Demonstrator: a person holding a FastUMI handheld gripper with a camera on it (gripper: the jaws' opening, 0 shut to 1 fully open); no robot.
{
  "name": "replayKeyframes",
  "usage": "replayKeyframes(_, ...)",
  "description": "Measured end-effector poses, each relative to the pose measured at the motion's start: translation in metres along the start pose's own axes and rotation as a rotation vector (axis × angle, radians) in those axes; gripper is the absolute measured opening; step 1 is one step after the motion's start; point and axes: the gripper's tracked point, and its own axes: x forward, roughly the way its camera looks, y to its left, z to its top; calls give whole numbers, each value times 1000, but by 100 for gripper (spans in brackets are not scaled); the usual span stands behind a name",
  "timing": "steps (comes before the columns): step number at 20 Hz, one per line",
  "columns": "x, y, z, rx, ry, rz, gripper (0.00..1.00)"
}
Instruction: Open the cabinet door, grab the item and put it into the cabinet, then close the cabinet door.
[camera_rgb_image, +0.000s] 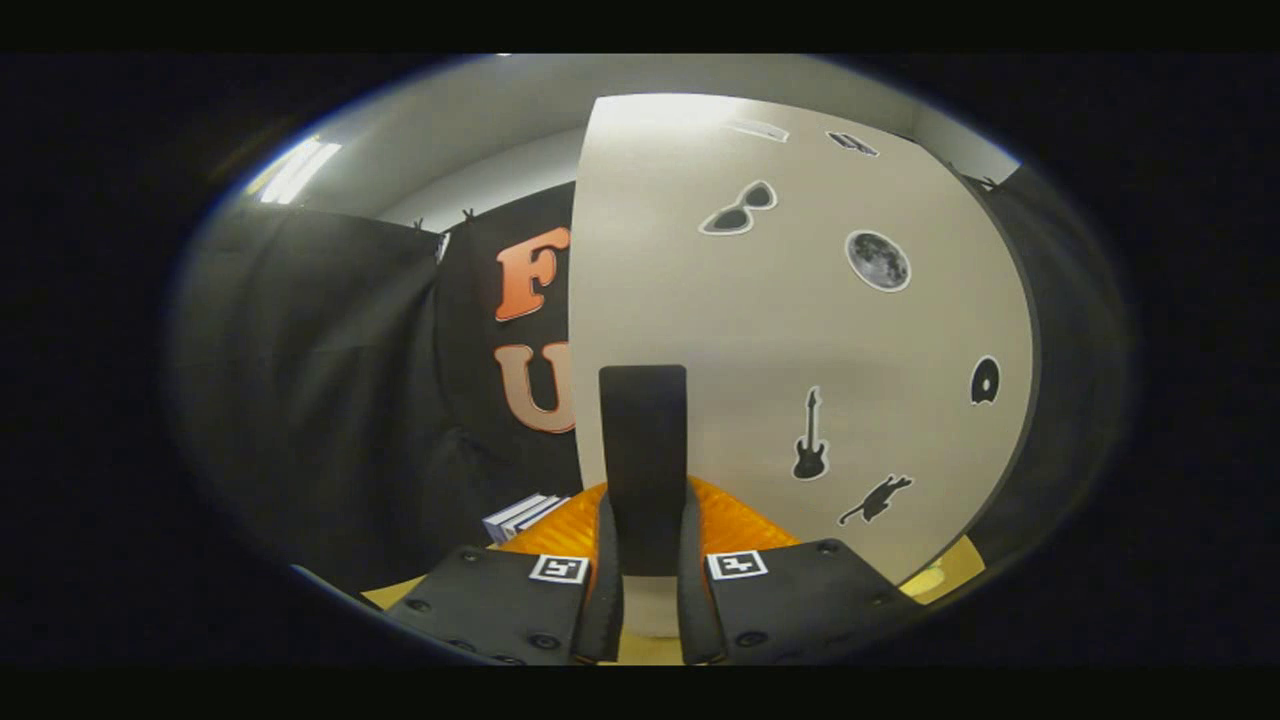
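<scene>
hand-held gripper (645, 560) clamped on black handle (645, 460), sticker-covered cabinet door (800, 330)

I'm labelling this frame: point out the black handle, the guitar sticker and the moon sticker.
black handle (643, 450): gripper view, its middle, between the fingers.
guitar sticker (810, 455): gripper view, its body.
moon sticker (878, 260): gripper view, its centre.

We can read no words or numbers. The cabinet door (800, 330) has picture stickers: sunglasses (738, 209), a moon (878, 260), a guitar (810, 436), a cat (876, 499) and a small round shape (985, 381). The gripper (648, 600) has two square black-and-white code tags (559, 568), one on each side. Its fingers press on a dark handle (644, 460) between them
</scene>
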Motion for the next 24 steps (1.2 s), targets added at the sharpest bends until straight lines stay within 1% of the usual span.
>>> replayKeyframes(7, -82, -10, -1, 7, 23, 153, 30)
replayKeyframes(10, -120, -25, -4, 19, 20, 199, 30)
replayKeyframes(13, -132, -35, -3, 29, 19, 243, 30)
replayKeyframes(19, -170, -66, -1, 48, 15, 300, 29)
replayKeyframes(22, -179, -83, 2, 85, 11, 322, 29)
replayKeyframes(24, -180, -84, 2, 89, 1, 338, 29)
